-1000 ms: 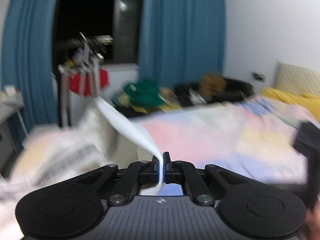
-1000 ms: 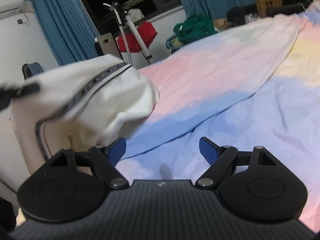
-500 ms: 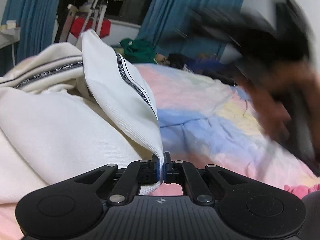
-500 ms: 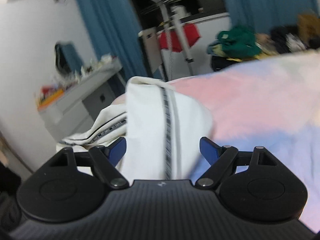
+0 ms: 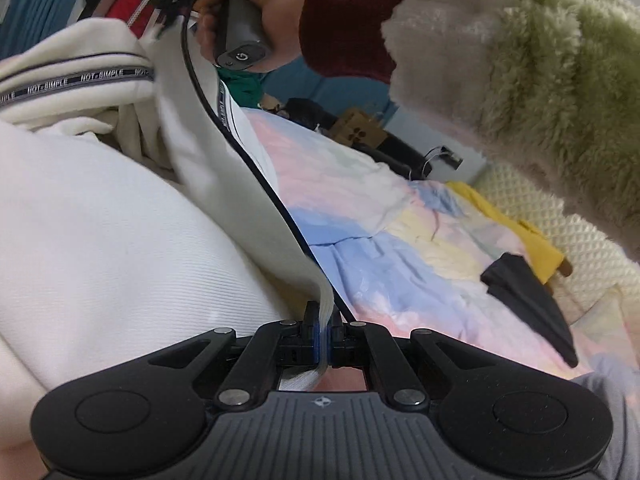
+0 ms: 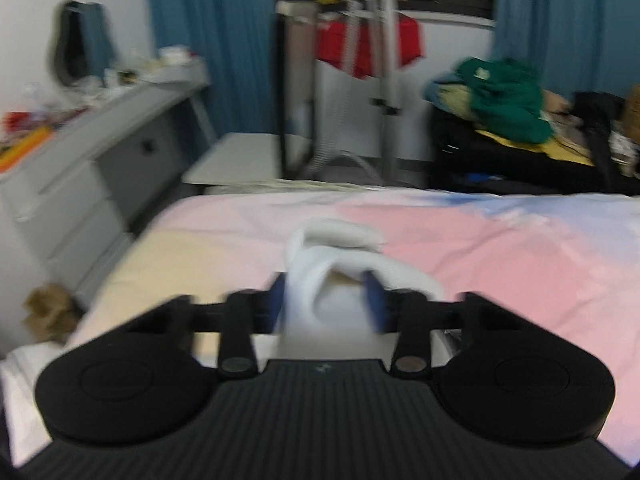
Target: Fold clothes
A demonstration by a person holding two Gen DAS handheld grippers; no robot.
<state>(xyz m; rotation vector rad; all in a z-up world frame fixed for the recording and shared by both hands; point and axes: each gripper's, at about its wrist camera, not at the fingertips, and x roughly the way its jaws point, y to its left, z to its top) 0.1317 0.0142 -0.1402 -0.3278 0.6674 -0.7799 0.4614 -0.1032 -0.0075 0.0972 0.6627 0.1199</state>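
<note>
Left gripper clamped tight on the edge of a white garment with a dark lettered stripe, heaped over the pastel bed. Right gripper half-closed around a bunched white fold of the same garment; blurry, so likely gripping but can't confirm. Person's hand holds the right gripper's handle.

Even indoor light, fisheye bending at edges, heavy motion blur across the right wrist view.
</note>
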